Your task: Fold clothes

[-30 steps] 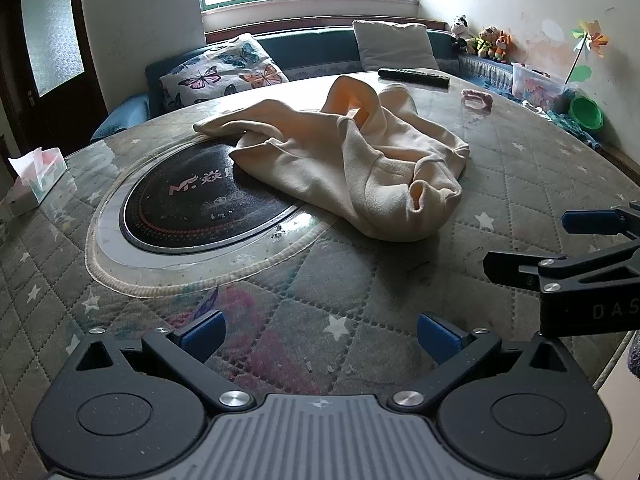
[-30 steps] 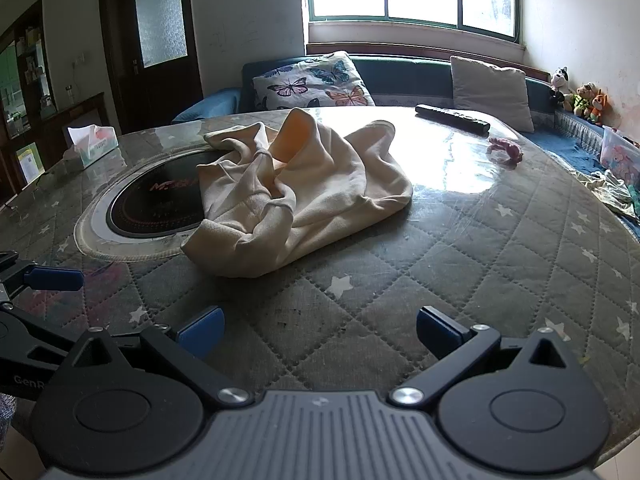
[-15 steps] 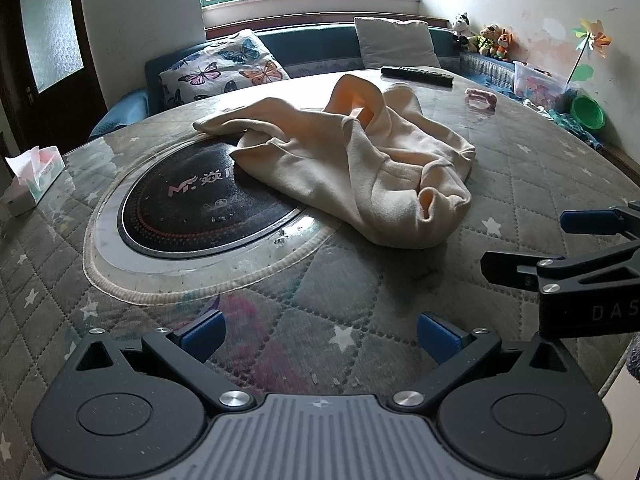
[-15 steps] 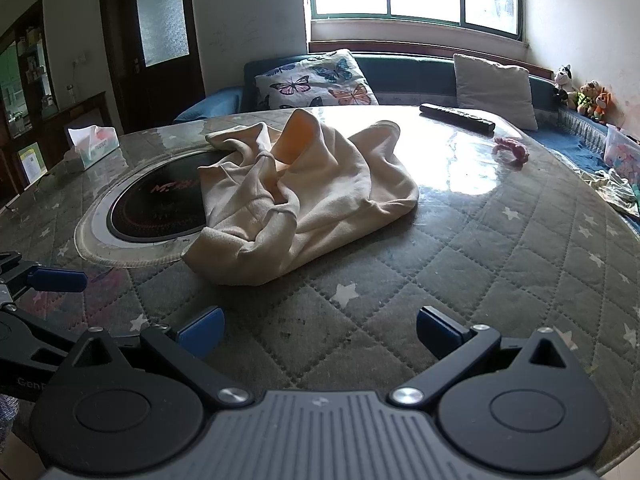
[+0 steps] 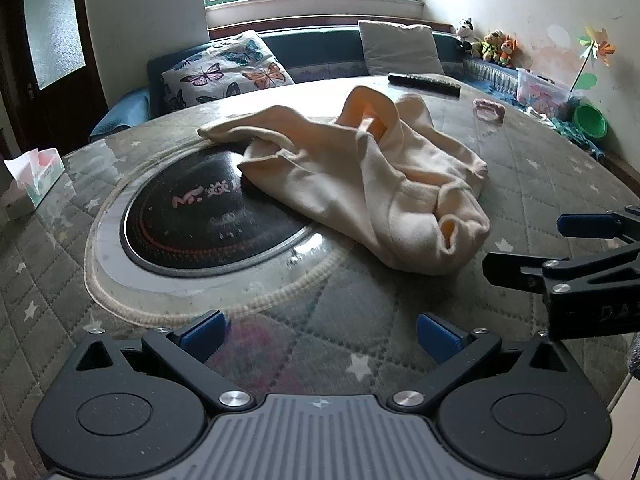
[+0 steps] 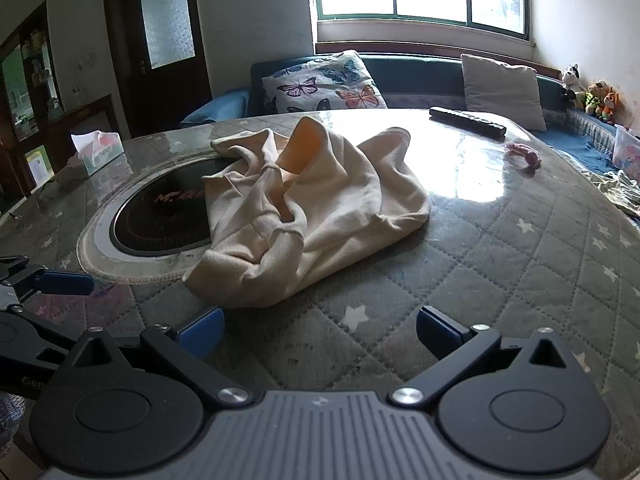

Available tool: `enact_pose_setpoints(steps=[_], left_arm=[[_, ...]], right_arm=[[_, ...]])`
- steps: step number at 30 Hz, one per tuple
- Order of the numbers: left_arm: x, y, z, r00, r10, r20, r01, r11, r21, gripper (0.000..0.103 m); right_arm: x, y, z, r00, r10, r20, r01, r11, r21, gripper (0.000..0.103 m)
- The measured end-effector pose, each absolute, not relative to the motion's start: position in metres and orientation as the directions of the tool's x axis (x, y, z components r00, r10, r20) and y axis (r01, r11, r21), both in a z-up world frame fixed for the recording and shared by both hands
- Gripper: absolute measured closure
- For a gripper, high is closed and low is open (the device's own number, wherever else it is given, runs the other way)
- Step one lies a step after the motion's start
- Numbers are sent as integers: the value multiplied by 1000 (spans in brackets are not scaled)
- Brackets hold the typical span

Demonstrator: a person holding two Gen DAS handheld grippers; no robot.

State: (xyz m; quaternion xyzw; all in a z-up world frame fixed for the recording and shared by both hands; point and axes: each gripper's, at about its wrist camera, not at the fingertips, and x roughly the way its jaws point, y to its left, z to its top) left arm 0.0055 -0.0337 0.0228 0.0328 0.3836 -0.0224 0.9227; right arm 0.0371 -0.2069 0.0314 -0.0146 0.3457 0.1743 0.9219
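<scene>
1. The cream garment lies crumpled on the quilted worktop, its far part draped over the rim of the black round hotplate set in the middle of the worktop.
2. The left gripper hovers just short of the garment with its fingers spread wide and holding nothing; the right gripper does the same beside it, its fingers wide and empty.
3. Risk: the garment is bunched, with a sleeve opening turned up. Pinching a random fold would likely catch several layers, so it would lift as a lump instead of spreading flat.
4. Risk: the worktop looks glossy, so dragging the garment could slide it toward the remote control and the small pink item beyond it.
</scene>
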Motion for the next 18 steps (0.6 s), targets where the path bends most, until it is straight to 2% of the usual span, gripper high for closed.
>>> enact_pose_setpoints(steps=[7,12,18], left_arm=[[16,-20,34,727,0,-687,46,998,48,0],[29,-9,42,744,18,-668,21,999,51,0],[46,6,48,753,21,-658,-4,1000,27,1]], right_arm=[[53,-211,50,696,364,-619,-372,920,124,0],[82,-209,63,718,357,-597,-389,918,82,1],[135,-200,71,740,335,-583,-377,925,53,15]])
